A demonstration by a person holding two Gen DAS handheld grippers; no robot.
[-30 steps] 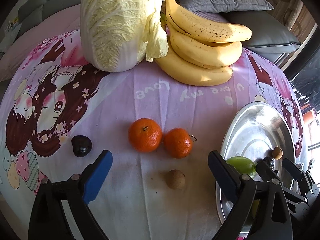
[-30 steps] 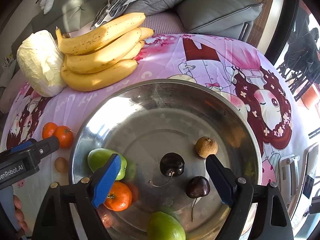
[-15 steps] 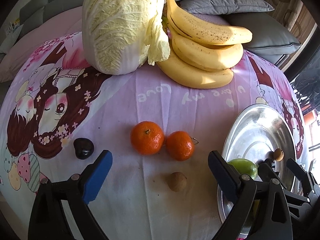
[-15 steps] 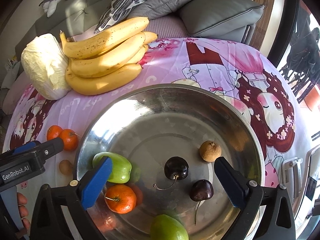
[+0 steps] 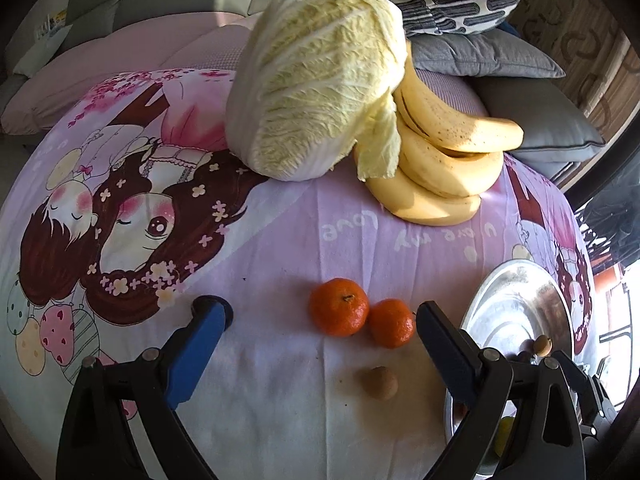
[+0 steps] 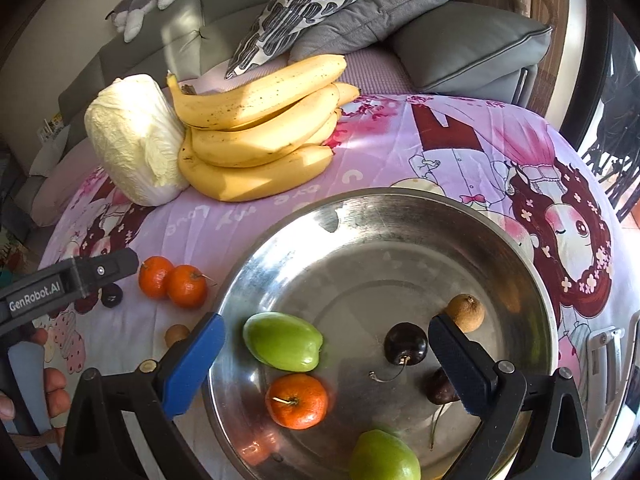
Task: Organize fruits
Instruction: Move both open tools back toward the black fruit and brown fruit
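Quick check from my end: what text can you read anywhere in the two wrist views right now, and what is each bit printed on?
"GenRobot.AI": white lettering on the black body of the left tongs, seen in the right wrist view.
"Love": pale lettering, upside down in the left wrist view, on the pink cartoon cloth.
A second pale phrase on the cloth, near the bananas: upside down and too unclear to read with confidence.
Papers by the sofa: too small to read.

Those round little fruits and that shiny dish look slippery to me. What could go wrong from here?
1. The two tangerines on the cloth touch each other, so gripping one may set the other rolling.
2. A dark cherry sits right beside the left gripper tip, easily knocked or overlooked.
3. Fruit in the metal dish, like the stemmed cherry, lies loose beneath the open right gripper; bumping the dish might scatter it.
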